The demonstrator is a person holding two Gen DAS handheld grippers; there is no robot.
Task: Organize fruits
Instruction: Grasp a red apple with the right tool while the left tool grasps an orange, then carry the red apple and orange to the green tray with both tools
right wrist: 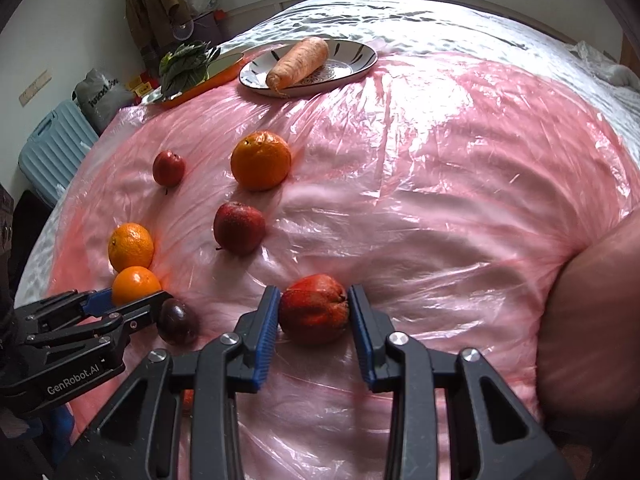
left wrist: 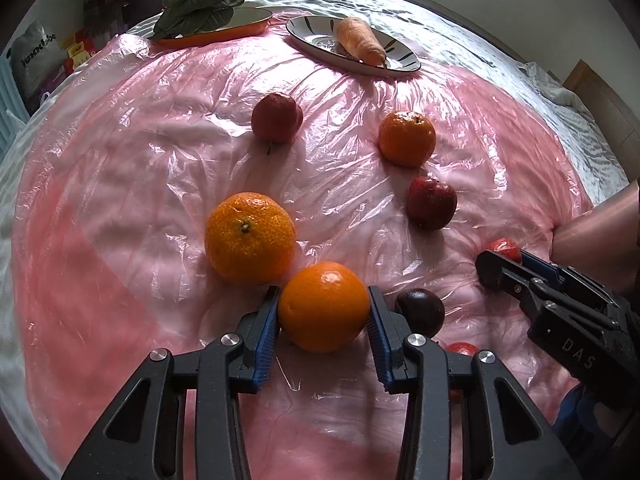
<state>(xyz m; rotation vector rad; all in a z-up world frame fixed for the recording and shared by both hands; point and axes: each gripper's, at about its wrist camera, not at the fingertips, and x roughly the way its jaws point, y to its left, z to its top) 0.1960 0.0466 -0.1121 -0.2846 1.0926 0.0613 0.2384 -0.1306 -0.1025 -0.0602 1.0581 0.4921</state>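
My left gripper (left wrist: 324, 314) is shut on a smooth orange (left wrist: 324, 306), its blue pads pressing on both sides; the fruit rests on the pink plastic sheet (left wrist: 120, 184). My right gripper (right wrist: 314, 316) is shut on a red fruit (right wrist: 314, 308), also resting on the sheet. Each view shows the other tool: the right gripper (left wrist: 500, 264) at the right edge, the left gripper (right wrist: 136, 298) at the lower left. A dark purple fruit (left wrist: 420, 312) lies between them. Loose on the sheet are a second orange (left wrist: 250, 238), a third orange (left wrist: 407, 138) and two red fruits (left wrist: 277, 118) (left wrist: 432, 202).
At the far edge stand an orange dish (left wrist: 224, 30) with leafy greens (left wrist: 196, 8) and a striped plate (left wrist: 400, 60) holding a carrot (left wrist: 360, 40). A person's arm (right wrist: 592, 300) is at the right. A blue suitcase (right wrist: 48, 152) and bags stand beyond the left edge.
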